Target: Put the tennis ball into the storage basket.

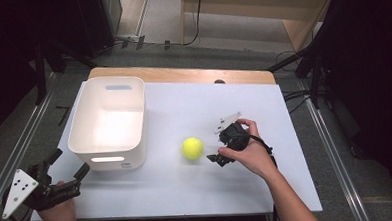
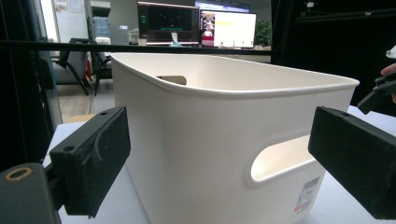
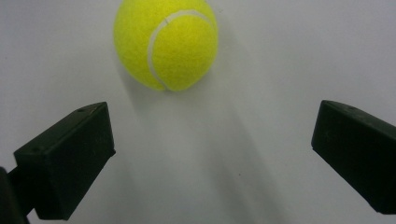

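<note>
Tennis ball (image 1: pixel 192 147) resting on white table (image 1: pixel 187 191), just right of white bin (image 1: pixel 108 123). Lies dead ahead of right gripper (image 1: pixel 217 158), close, jaws spread wide, empty. Left gripper (image 1: pixel 71 166) farther off, open, facing bin.

Left tool (image 2: pixel 219 154): two black padded jaws rise from the bottom corners, spread wide, nothing between the pads.
Tub (image 2: pixel 224 140): white plastic, open top, straight ahead and close, standing upright between the jaws in the picture.
Tub handle (image 2: pixel 280 161): oval cut-out low in the near wall, at the right; a second slot (image 2: pixel 170 79) shows in the far wall.
Label (image 2: pixel 308 193): barcode sticker under the near handle.
Bench (image 2: pixel 336 205): white top under the tub.
Other tool (image 2: pixel 380 93): dark tip at the right edge, beyond the tub.
Background: lit monitors (image 2: pixel 196 23), a chair (image 2: pixel 79 63) at the left.
</note>
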The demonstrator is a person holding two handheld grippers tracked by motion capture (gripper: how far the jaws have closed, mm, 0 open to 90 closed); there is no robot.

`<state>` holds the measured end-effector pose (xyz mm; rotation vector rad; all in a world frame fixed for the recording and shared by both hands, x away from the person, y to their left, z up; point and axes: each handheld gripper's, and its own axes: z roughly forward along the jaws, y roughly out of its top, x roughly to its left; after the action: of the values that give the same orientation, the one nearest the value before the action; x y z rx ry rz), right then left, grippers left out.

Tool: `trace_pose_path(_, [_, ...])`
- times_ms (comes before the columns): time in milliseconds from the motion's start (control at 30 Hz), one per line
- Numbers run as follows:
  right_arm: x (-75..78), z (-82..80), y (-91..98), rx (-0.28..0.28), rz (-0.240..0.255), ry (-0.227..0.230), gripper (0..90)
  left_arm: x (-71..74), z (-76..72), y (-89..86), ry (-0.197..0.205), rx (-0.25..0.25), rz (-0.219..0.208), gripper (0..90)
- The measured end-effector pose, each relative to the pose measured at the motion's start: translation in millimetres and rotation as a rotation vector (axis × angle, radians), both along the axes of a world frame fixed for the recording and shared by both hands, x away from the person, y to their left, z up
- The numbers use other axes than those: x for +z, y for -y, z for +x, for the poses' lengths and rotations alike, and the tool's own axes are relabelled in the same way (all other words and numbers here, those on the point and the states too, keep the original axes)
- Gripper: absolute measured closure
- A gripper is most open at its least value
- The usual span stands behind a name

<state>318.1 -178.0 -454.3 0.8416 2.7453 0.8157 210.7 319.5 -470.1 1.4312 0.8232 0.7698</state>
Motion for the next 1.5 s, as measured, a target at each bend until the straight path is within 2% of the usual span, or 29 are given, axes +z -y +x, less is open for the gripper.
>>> trace_pose_path(167, [-0.9,1.0,-6.0,0.008,0.008,-0.016,0.0,0.0,0.1,0.0,-0.001,0.001,0.0,5.8])
trace_pose_path(667, [-2.7,5.5,-20.2,0.031,0.005,-0.021,0.0,0.0,0.1,-0.1,0.0,0.0,-0.004,5.8])
trace_pose_path(1500, [-14.3,12.6,-45.0,0.071,-0.009,-0.057,0.0,0.1,-0.2,-1.1,-0.005,0.0,-0.004,5.8])
